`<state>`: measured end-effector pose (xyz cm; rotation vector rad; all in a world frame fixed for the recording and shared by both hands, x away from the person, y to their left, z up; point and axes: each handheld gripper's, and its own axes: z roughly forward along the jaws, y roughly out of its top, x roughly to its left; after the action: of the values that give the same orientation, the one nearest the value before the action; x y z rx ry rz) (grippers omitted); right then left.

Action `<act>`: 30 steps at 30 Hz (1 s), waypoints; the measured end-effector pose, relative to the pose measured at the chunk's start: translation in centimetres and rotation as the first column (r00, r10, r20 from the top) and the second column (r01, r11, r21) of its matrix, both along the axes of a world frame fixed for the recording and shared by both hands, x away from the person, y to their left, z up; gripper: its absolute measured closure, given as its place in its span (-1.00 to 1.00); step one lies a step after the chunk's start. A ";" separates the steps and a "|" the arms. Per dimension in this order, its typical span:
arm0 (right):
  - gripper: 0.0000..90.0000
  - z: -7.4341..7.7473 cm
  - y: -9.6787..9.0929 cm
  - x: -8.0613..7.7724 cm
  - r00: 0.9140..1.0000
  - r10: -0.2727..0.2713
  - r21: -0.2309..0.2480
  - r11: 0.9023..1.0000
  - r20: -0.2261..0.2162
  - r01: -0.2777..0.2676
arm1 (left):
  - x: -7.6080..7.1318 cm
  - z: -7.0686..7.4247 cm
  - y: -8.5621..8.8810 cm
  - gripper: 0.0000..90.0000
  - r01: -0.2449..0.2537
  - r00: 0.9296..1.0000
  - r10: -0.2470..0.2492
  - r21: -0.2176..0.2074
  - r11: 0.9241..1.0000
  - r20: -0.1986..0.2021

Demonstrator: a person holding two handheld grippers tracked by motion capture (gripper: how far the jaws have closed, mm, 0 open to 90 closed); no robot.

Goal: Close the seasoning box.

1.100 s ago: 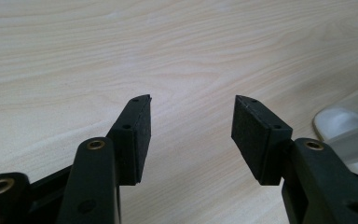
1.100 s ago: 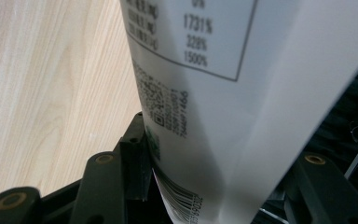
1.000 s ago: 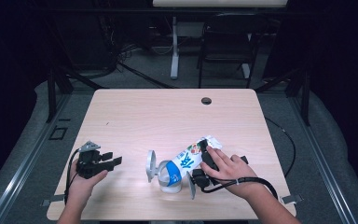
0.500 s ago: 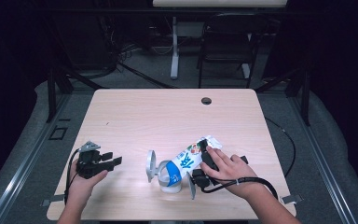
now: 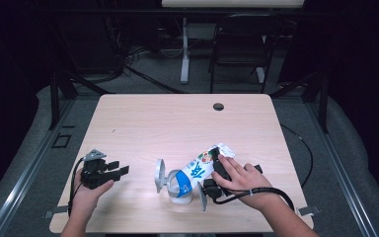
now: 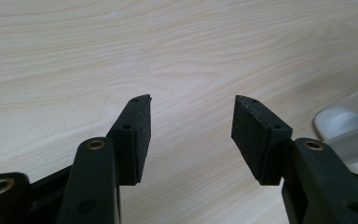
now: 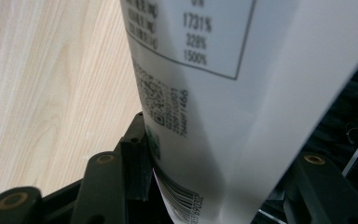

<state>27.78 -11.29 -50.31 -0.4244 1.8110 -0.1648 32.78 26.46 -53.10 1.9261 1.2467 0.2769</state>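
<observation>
Milk carton (image 5: 201, 170) | tilted over white cup (image 5: 179, 190), pour underway I judge | my right claw (image 5: 216, 180) clamps it | left claw (image 5: 121, 171) open, empty, near-left tabletop (image 5: 177, 118)

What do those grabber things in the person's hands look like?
Both are black. The left gripper has two flat, rectangular foam-like pads and brass-coloured rivets, plus a grey three-cornered plate on top. A black cable loops from the right gripper. Both forearms are bare, with no sleeves.

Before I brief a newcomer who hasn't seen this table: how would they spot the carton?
On the wooden table, look to the near edge, right of middle. The carton is tilted over a white cup, with the right gripper shut on it. Its blue and white print and nutrition label set it apart.
</observation>
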 end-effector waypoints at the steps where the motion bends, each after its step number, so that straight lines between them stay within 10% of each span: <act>1: 0.09 0.0 0.0 0.0 1.000 -0.001 -0.001 1.000 0.000 0.001 | 0.0 0.0 0.0 0.06 -0.001 1.000 0.001 0.000 1.000 -0.001; 30: 0.10 0.0 0.0 -0.1 1.000 0.010 -0.012 1.000 0.012 -0.010 | 0.0 -0.1 0.0 0.06 0.001 1.000 -0.001 0.005 1.000 -0.004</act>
<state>27.72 -11.32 -50.31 -0.4399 1.7968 -0.1703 32.80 26.45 -53.17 1.9318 1.2488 0.2762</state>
